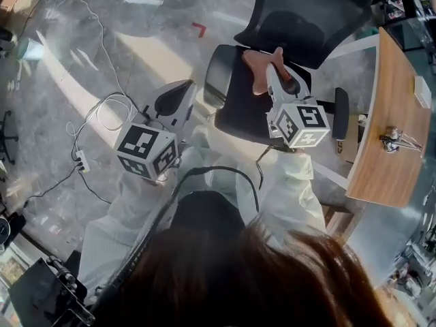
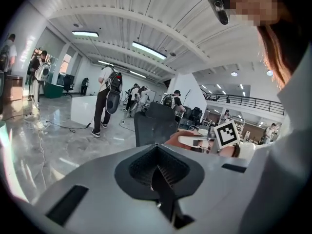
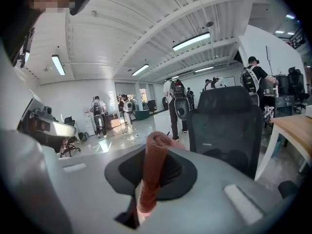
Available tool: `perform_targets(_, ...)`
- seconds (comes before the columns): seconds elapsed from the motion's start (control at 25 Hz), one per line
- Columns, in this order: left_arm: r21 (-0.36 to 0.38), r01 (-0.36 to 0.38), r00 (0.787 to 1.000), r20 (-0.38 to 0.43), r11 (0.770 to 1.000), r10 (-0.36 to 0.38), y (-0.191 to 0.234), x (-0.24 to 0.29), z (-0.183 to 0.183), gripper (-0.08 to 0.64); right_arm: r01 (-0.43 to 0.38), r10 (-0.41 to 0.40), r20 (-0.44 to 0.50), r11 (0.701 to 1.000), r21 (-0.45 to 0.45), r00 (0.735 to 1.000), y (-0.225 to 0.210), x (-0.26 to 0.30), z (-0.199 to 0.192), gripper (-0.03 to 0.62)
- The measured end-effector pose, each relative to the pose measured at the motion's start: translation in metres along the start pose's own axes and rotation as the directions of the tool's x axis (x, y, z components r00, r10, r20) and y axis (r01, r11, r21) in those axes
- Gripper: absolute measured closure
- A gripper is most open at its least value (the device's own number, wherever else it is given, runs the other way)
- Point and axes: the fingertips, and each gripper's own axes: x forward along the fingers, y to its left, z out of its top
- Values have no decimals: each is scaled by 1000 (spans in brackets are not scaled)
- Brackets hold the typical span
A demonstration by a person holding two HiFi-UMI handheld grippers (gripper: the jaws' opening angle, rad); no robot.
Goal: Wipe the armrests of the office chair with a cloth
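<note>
A glossy grey marbled floor is reflecting the ceiling light, and white cables are trailing across it on the left. A curved wooden desk is standing at the right. Long strip lamps are glowing on the white ribbed ceiling. Far off, people with backpacks are standing beside a white counter, and a railed mezzanine is running along the far right.

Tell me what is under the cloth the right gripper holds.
The office chair's black seat lies below the pinkish cloth clamped in the right gripper. Whether they touch cannot be told; the patch beneath is covered.
</note>
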Motion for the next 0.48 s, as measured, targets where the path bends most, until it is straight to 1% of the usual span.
perform_targets(0.12,-39,21,999,-27,999,-22,16,17,-11,557,-16,14,-64,1000,-25,998,-21,46,-16,569)
perform_targets(0.24,-80,15,998,-58,997,-20,31,26,-25,557,-20,2,-147,993,-117,989,-35,91,-33,569)
perform_targets(0.36,-114,-12,997,-75,993,3,47,30,-37,557,-48,-6,-223,971,-234,975,-42,134,-55,569)
perform_targets(0.48,-134,-39,996,-86,990,28,56,31,-47,557,-110,14,-296,945,-309,955,-40,173,-84,569)
